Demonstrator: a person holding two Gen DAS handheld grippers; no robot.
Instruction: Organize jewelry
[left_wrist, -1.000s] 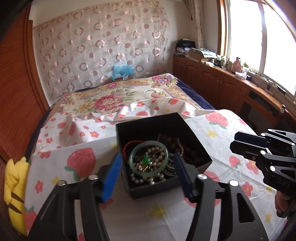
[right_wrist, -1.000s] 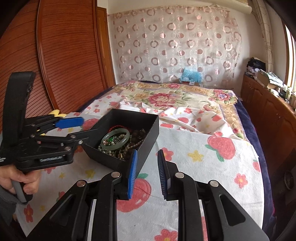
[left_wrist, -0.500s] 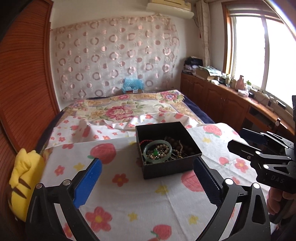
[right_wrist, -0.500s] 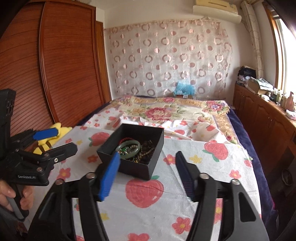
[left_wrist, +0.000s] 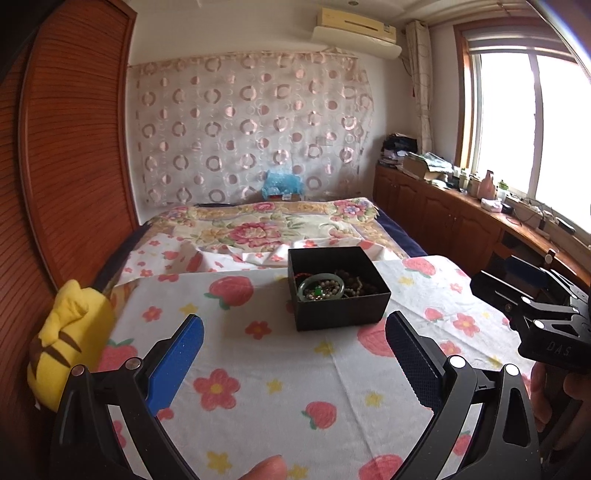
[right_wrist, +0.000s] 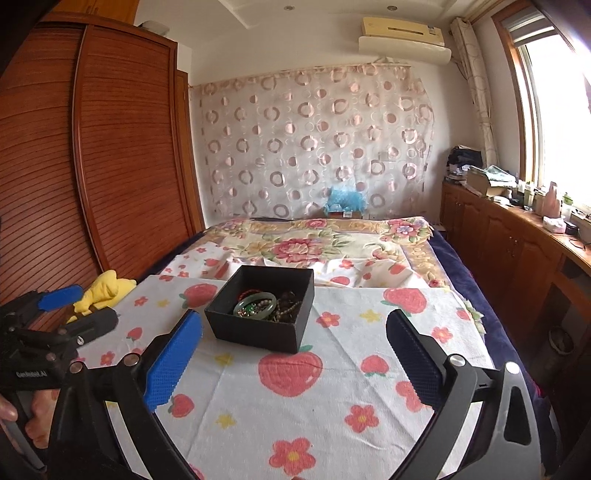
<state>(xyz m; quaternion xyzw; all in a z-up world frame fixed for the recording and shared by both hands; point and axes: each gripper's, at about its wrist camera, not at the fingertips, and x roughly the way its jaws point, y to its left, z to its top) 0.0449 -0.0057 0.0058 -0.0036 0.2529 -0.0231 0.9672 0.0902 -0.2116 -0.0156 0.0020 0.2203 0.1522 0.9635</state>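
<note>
Left gripper (left_wrist: 293, 339) spread wide, empty. Right gripper (right_wrist: 293, 338) jaws opening, empty. Black box (left_wrist: 341, 314) of jewelry on cloth (left_wrist: 280, 376).

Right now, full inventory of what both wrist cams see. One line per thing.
jewelry box: 1, black, open, on the strawberry cloth, ahead of both grippers
bangle: 1, pale green, on top of the beads in the box
bead strands: several, brown and pale, tangled; count unclear
cloth: 1, white with strawberries and flowers, over the near bed
floral blanket: 1, cream and pink, far end of bed
plush toy: 1, yellow, left edge of bed
wardrobe: 1, reddish wood, left wall
air conditioner: 1, cream, high on wall
left gripper: black, blue pads, jaws wide, nothing between
right gripper: same, jaws opening, nothing between
</note>
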